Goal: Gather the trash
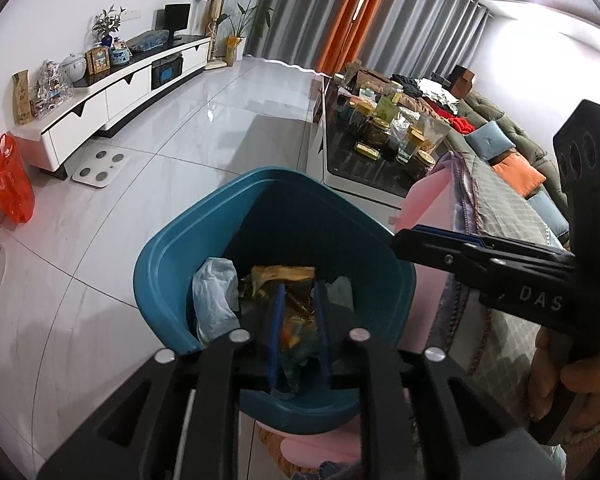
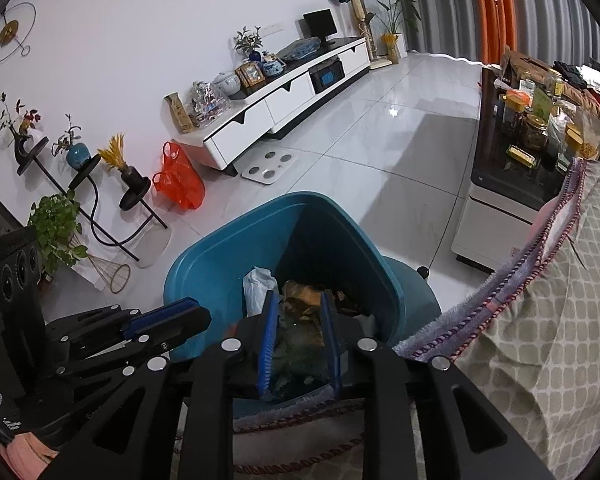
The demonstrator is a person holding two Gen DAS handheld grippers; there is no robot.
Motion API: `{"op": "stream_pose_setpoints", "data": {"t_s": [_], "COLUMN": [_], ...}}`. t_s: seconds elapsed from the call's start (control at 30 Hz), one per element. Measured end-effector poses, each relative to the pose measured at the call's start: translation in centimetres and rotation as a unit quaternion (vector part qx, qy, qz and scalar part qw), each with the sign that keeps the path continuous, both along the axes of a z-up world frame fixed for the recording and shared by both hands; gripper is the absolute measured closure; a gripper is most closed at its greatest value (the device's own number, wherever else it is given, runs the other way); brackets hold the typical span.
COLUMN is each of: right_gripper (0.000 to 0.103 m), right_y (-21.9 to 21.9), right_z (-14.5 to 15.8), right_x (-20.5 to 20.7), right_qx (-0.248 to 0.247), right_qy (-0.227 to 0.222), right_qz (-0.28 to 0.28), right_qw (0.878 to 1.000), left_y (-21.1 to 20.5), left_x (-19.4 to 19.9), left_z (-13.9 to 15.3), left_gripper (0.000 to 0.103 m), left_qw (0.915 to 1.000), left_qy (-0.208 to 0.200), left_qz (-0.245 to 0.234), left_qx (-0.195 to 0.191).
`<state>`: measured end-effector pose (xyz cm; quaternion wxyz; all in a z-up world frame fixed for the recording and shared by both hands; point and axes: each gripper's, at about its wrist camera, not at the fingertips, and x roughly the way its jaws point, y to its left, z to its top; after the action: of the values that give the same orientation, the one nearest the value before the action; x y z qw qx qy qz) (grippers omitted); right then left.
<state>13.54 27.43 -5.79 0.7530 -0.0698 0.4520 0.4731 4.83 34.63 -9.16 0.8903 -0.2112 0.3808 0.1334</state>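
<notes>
Tiled living-room floor [image 1: 187,148]. Blue bin [image 1: 171,248], lower centre, holds wrappers [image 1: 279,280] and tissue [image 1: 213,300]. Left gripper [image 1: 298,292] and right gripper [image 2: 297,304] hover over it, jaws slightly parted, apparently empty. Judgement: let scraps fall inside the rim before lifting away.
</notes>
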Motion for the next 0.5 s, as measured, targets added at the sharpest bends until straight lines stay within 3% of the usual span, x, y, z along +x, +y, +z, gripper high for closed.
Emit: {"op": "stream_pose_setpoints", "data": {"t_s": [0.17,0.33,0.4,0.5], "right_gripper": [0.071,0.053,0.039,0.035], "right_y": [-1.5,-4.7,-6.2,-9.0], "right_z": [0.5,2.1,2.7,3.5], "right_x": [-0.3,-1.2,-1.7,-3.1], "right_qx": [0.018,0.049,0.059,0.067], "right_qy": [0.000,-0.022,-0.041,-0.075], "right_qz": [-0.012,-0.028,-0.040,-0.055], "right_qw": [1.000,0.998,0.997,0.993], "left_y": [-0.4,-1.7,-2.6,-4.0], "left_x": [-0.6,-2.1,-2.9,-4.0], "left_z": [0.7,2.4,3.4,4.7], "left_gripper": [0.069,0.041,0.023,0.006], "left_qw": [0.9999,0.9983,0.9964,0.9932], "left_qy": [-0.012,-0.043,-0.062,-0.088], "left_qz": [-0.002,-0.008,-0.010,-0.017], "left_qx": [0.008,0.039,0.057,0.075]}}
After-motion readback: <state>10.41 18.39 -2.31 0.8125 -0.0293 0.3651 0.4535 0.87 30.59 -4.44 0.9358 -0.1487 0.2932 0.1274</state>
